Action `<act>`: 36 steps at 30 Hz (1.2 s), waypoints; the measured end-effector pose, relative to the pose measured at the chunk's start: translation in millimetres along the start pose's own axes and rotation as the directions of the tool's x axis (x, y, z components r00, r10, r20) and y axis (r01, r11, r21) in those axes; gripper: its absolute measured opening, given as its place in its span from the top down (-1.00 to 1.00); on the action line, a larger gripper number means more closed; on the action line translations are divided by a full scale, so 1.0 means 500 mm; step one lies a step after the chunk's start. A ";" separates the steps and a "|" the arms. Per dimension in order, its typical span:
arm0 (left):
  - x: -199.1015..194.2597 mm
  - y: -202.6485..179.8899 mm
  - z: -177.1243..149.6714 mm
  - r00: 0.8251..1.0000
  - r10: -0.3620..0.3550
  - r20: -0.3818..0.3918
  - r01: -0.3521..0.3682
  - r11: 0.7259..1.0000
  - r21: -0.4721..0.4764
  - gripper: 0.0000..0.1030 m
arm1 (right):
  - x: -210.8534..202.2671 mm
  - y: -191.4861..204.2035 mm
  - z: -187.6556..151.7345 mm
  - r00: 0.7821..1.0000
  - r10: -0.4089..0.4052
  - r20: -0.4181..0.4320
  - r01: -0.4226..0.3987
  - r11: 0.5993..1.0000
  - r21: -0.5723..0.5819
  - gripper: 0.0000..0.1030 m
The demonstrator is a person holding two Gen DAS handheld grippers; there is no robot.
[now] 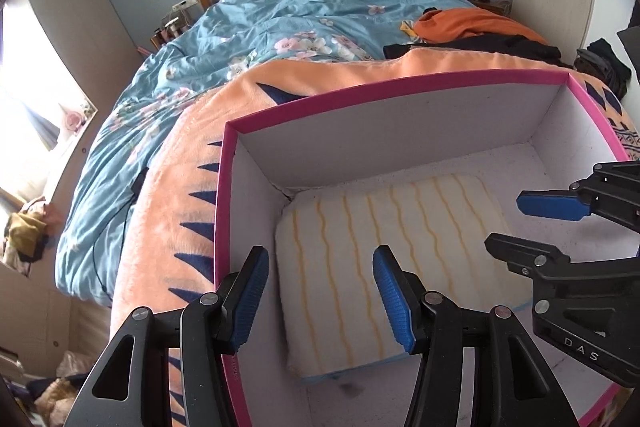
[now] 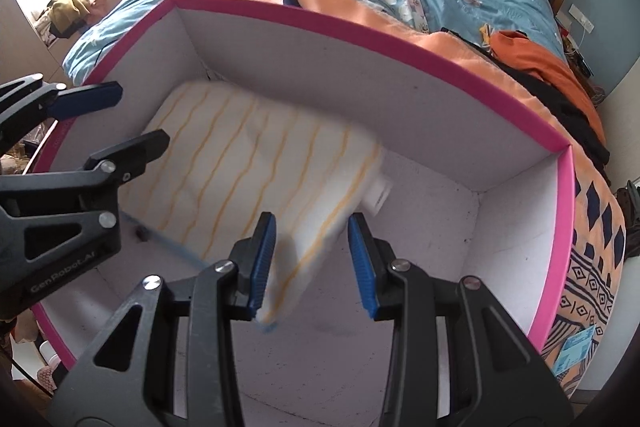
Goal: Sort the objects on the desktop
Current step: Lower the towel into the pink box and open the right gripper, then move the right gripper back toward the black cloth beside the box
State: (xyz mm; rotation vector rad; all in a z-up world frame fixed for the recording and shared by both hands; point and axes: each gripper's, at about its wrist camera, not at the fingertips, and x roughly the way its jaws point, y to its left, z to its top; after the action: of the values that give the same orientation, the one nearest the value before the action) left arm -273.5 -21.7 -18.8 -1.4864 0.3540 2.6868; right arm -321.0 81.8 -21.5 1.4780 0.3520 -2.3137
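A: Where is the cloth right now?

B: The folded white cloth with wavy yellow stripes (image 1: 400,267) lies on the floor of the pink-rimmed box (image 1: 392,89); it sits straight ahead of the left claw (image 1: 320,297), below and between its blue pads, toward the box's left inner wall.

A: And is the left claw gripping it?

B: No; its jaws are spread wide and nothing is between them; the cloth is beneath, not touched as far as I can see.

A: The right claw?

B: The right claw (image 2: 312,265) also stands spread, inside the box; in its own view a corner of the cloth (image 2: 256,167) rises up between the two pads, close against the left pad, clear of the right one; that corner is blurred, so I cannot tell if the pad actually touches it; a small white tag (image 2: 378,195) sticks out from the cloth's edge just ahead of the right pad.

A: How do the claws stand to each other?

B: The right one reaches in from the right of the left claw, near but apart; the box rests on an orange patterned blanket (image 1: 192,163) on the bed, with a blue floral quilt (image 1: 280,11) beyond.
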 end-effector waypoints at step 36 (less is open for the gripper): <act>-0.254 0.059 -0.316 0.947 -0.262 0.185 0.267 0.964 0.003 -0.25 | -0.287 0.108 -0.339 0.904 0.271 0.330 -0.255 0.963 -0.091 0.14</act>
State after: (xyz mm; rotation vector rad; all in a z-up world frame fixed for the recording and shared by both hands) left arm -78.7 -77.1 12.3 -1.1788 0.1057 2.5892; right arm -104.4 125.9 37.5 1.0031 0.0990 -2.2641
